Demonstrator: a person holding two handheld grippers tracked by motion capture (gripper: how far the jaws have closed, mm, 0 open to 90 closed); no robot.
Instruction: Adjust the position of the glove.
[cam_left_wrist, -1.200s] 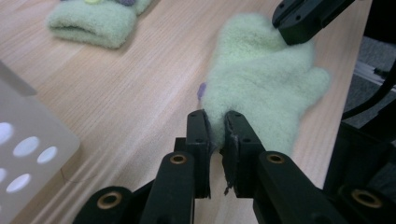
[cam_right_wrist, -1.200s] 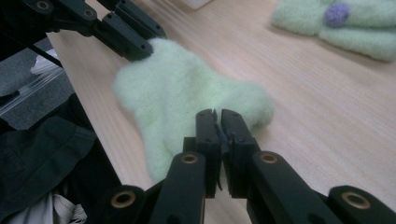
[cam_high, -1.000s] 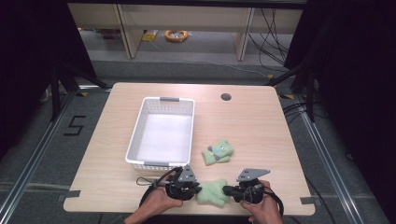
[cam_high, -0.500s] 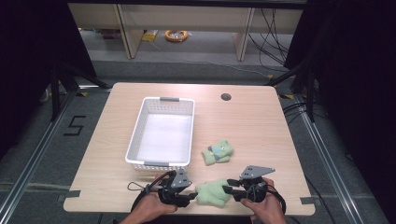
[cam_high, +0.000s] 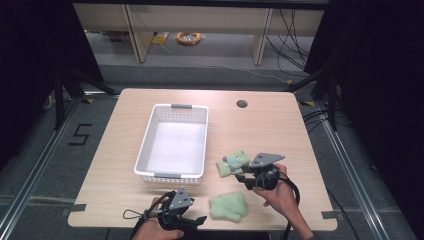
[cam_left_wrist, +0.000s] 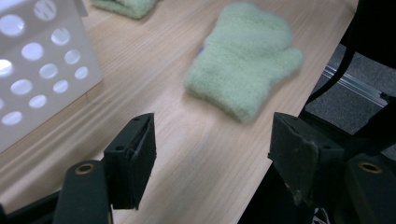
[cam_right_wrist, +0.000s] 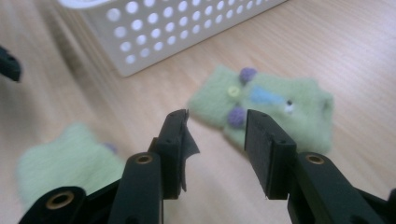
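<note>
Wooden table (cam_high: 280, 125), white perforated basket (cam_high: 172, 142) on it as landmark. Two green fleece mittens lie outside the basket: plain one (cam_high: 228, 206) off its near right corner, decorated one (cam_high: 233, 162) beside its right wall. Both look light, soft, limp; best pinched at the cuff edge. Left gripper (cam_left_wrist: 212, 154) and right gripper (cam_right_wrist: 215, 140): jaws just been opening, spread, nothing between.
</note>
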